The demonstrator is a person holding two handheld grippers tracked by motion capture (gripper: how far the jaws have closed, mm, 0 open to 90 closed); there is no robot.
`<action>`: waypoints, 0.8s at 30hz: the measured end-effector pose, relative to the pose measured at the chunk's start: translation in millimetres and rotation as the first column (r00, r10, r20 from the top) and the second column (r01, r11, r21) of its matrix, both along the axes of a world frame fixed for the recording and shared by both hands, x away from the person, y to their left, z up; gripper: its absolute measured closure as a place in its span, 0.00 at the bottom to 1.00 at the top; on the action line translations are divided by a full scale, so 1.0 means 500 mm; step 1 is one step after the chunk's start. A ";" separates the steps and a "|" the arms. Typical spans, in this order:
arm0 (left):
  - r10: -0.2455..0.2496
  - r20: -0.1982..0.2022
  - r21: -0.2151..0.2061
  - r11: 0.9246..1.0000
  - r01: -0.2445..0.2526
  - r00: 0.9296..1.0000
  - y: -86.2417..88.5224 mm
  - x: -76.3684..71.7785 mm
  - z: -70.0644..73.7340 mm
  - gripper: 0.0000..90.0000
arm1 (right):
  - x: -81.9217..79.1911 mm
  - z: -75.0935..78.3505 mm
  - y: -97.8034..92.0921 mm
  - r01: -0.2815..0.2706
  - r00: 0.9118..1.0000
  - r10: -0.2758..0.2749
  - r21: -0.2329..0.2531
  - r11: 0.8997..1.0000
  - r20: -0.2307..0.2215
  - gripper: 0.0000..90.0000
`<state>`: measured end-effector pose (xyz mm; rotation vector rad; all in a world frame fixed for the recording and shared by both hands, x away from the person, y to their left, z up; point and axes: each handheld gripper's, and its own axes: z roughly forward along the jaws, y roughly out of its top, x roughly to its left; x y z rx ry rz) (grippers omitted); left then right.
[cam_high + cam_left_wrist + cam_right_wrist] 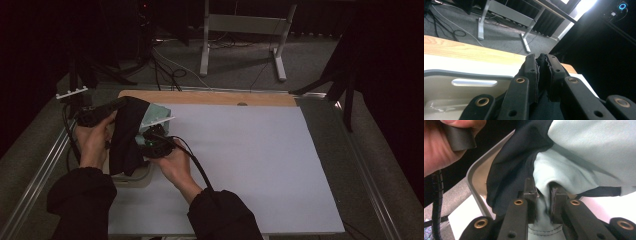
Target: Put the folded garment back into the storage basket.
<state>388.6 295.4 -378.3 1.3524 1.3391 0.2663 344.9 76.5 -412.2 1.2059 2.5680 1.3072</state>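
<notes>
A black cloth (127, 135) hangs over the table's left side, and my left gripper (119, 105) is shut on its upper edge. In the left gripper view the black cloth (543, 65) is bunched between the closed jaws. A pale mint-green cloth (158, 113) lies against the black one. My right gripper (150, 133) is shut on a fold of it. The right gripper view has the mint cloth (579, 150) pinched between the jaws, the black cloth (509, 167) draped to its left, and the person's other hand (439, 147) at top left.
A beige tray with a grey rim (131, 179) sits under the cloths at the table's left; its rim (472, 178) and handle slot (474, 82) are close to the jaws. A white sheet (250, 160) covers the table, with a wooden strip (210, 97) along the far edge.
</notes>
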 end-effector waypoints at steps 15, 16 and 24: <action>0.033 -0.019 0.000 0.999 -0.033 0.999 0.042 -0.018 -0.018 0.91 | -0.006 -0.013 0.031 -0.037 0.999 0.037 -0.038 0.999 0.004 0.88; 0.036 -0.021 -0.001 0.999 -0.036 0.999 0.045 -0.019 -0.020 0.91 | -0.008 -0.014 0.034 -0.045 0.999 0.045 -0.044 0.998 0.006 0.88; 0.070 -0.044 -0.011 0.997 -0.070 0.997 0.072 -0.029 -0.039 0.91 | -0.012 -0.025 0.048 -0.063 0.998 0.063 -0.066 0.996 0.002 0.88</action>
